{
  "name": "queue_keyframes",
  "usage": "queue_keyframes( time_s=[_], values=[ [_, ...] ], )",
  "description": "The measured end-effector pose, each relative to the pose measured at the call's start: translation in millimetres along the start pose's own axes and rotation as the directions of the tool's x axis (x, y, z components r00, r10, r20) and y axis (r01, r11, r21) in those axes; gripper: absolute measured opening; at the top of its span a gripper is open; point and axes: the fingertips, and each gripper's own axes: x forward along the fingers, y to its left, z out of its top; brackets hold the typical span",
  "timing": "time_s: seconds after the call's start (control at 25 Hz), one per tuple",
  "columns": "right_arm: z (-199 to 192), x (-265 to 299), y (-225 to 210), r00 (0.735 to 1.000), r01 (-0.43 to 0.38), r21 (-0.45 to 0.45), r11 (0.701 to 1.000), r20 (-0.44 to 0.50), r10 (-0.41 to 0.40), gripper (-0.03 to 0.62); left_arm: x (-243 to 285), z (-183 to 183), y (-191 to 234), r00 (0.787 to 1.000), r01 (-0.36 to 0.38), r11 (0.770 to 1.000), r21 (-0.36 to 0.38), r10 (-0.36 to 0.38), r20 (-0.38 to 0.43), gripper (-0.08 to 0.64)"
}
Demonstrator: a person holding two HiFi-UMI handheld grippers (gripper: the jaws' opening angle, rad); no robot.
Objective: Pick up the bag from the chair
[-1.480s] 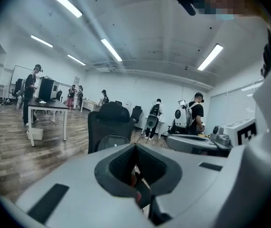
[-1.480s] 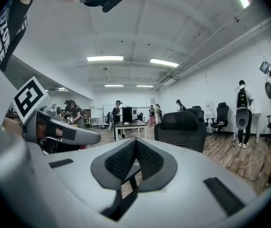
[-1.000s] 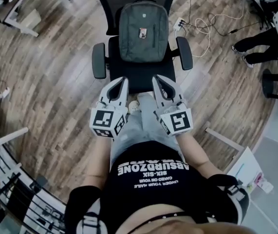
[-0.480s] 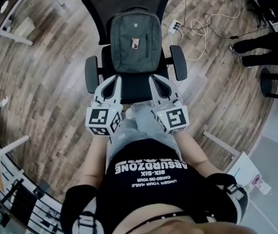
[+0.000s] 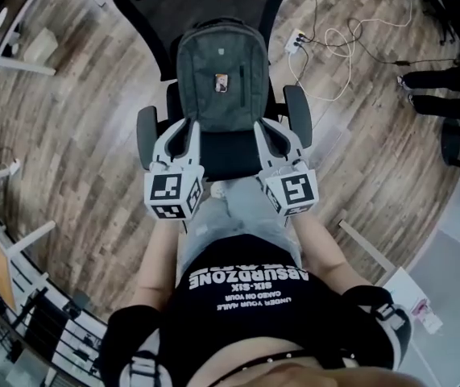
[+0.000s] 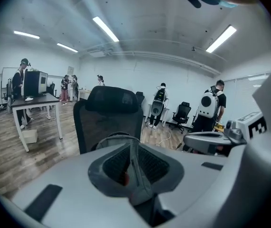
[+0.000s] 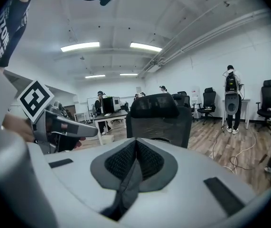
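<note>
Two grippers show in the head view, the left gripper (image 5: pixel 184 126) and the right gripper (image 5: pixel 267 129), side by side over the near edge of the chair (image 5: pixel 222 150), close to the lower corners of the dark bag (image 5: pixel 220 71) standing upright against its back. In the left gripper view the fingers are pressed together on nothing, with the chair's back beyond them. The right gripper view shows the same: fingers together, empty.

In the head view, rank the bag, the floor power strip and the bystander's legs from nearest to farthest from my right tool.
1. The bag, leaning upright on the chair, just ahead and left of the right tool.
2. The power strip, on the floor beyond the chair, off to the right.
3. The bystander's legs, at the far right edge.
</note>
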Motion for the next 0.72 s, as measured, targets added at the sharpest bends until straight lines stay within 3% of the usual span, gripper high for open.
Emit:
queue_keyframes(
  time_s=[0.12,0.32,0.72],
  values=[
    [-4.5,20.1,-18.7,0.999,-0.032,0.009,0.999,-0.014,0.032,0.017,22.7,2.7,3.3,1.000,-0.003,1.000,0.008,0.003,-0.022,0.121],
    [-26.3,55.5,-37.6,0.997,-0.043,-0.008,0.999,-0.062,0.043,0.026,46.3,-1.6,24.1,0.997,-0.070,0.997,0.022,0.070,-0.021,0.124],
    [-30.3,85.8,-77.5,0.996,0.040,-0.016,0.999,-0.080,-0.041,0.123,82.4,2.5,49.4,0.993,-0.098,0.993,0.065,0.102,-0.067,0.165]
  ],
)
